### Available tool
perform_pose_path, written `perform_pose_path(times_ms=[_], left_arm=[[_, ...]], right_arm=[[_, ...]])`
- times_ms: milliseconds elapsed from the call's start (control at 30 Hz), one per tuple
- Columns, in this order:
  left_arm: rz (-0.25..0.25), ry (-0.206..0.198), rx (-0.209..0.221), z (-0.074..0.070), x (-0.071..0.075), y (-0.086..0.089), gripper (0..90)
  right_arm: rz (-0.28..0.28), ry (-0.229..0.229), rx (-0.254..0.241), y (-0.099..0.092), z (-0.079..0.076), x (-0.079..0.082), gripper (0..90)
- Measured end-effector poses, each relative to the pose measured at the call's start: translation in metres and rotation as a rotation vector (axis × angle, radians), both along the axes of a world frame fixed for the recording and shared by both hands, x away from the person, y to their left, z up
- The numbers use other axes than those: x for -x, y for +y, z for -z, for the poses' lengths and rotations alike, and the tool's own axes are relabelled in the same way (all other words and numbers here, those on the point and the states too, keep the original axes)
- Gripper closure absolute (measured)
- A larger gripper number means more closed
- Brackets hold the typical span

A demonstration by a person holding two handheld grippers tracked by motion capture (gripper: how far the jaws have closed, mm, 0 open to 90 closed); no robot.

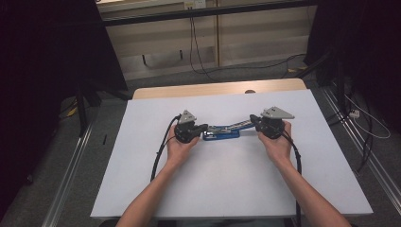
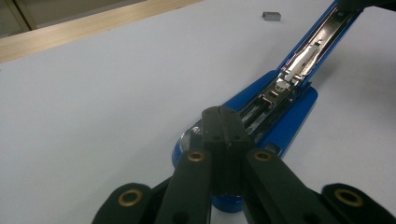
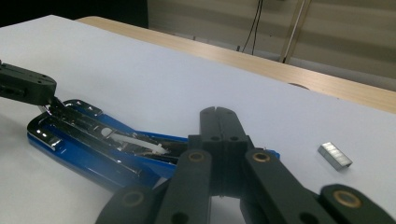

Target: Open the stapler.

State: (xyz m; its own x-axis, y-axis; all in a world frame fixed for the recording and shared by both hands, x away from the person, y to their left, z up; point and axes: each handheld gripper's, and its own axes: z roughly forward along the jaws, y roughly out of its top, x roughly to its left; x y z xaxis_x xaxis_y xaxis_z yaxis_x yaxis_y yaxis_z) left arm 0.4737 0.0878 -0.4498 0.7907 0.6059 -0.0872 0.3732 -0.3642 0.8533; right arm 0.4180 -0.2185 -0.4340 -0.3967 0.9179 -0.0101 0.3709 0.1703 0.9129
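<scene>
- Left gripper [image 2: 219, 116]: in the left gripper view the two black jaws meet with no gap. Their tips press on the hinge end of the stapler [image 2: 275, 121]. Whether anything is pinched between the pads cannot be told.
- Right gripper [image 3: 219, 114]: in the right gripper view the jaws likewise stand fully together. They lie over the raised top arm [image 3: 154, 140] of the stapler at its free end; a pinch on the arm cannot be confirmed.
- Stapler, appearance: blue plastic body with a rounded rear end. It is swung open, so the base [image 1: 221, 135] lies flat and the top arm [image 1: 234, 125] slopes up and away from it.
- Stapler, interior: the open arm exposes a bright metal staple channel [image 2: 310, 46] with a white pusher part [image 2: 299, 63] partway along it. The base carries a chromed metal plate [image 3: 51, 135].
- Stapler, location: in the high view it lies at the middle of the white table top [image 1: 227, 189], between the two grippers, hinge end toward the left gripper [image 1: 189, 127] and arm tip toward the right gripper [image 1: 269, 124].
- Staple strip [image 3: 335, 155]: a small grey metal block lying flat on the white surface, apart from the stapler.
- Far edge: a strip of light wooden table edge [image 1: 217, 88] borders the white surface.
</scene>
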Motion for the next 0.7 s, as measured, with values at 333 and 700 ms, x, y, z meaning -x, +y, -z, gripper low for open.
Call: perform_pose_path(times_ms=[333,700], left_arm=[[-0.003,0.000,0.004,0.000,0.000,0.000,90.0],[-0.016,0.007,0.010,0.000,0.001,0.000,90.0]], right_arm=[[0.002,0.015,0.009,-0.008,0.004,0.006,90.0],[0.023,0.057,0.005,-0.014,0.011,0.002,90.0]])
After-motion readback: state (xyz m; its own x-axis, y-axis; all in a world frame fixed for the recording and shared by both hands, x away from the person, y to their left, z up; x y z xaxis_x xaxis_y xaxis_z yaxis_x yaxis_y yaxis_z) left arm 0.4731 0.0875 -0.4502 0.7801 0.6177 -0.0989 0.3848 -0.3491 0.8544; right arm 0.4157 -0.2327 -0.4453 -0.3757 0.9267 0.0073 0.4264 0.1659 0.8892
